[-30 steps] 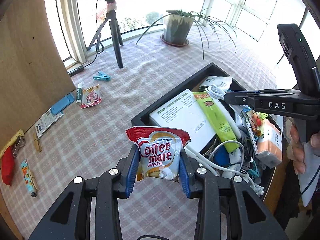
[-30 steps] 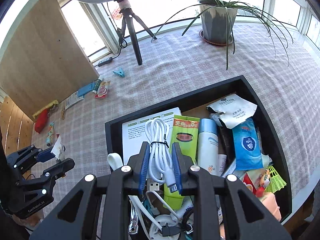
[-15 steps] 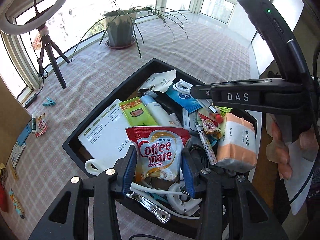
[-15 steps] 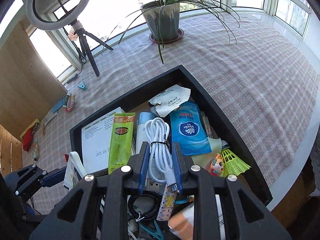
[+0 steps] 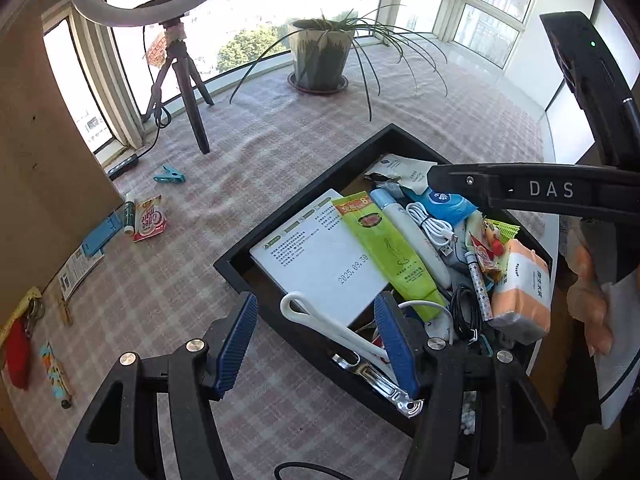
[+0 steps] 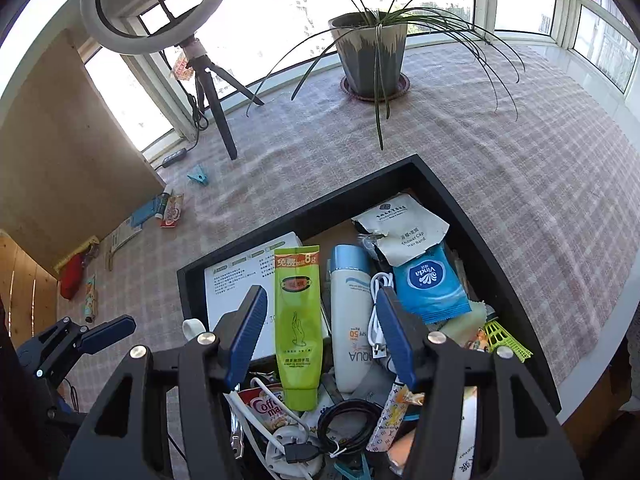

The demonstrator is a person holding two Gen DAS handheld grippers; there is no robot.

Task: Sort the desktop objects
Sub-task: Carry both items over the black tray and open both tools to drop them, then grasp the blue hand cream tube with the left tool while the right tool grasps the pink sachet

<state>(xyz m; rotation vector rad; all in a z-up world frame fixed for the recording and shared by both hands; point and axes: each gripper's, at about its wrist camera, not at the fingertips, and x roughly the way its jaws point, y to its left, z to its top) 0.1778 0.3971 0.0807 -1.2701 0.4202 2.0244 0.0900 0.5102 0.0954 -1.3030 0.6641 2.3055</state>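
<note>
Left gripper [image 5: 316, 340]: jaws just opened — empty, above black tray [image 5: 304, 200].
Right gripper [image 6: 322, 336]: jaws just opened; white cable [image 6: 376, 312] at three o'clock — released.

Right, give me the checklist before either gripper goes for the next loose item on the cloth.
1. Left gripper empty, jaws just opened: ok.
2. Right gripper empty, jaws just opened: ok.
3. Coffee mate sachet inside the black tray: ok.
4. White USB cable inside the tray: ok.
5. Loose items left on the cloth, such as the teal clip: not ok.
6. Clip within reach: cannot tell.
</note>
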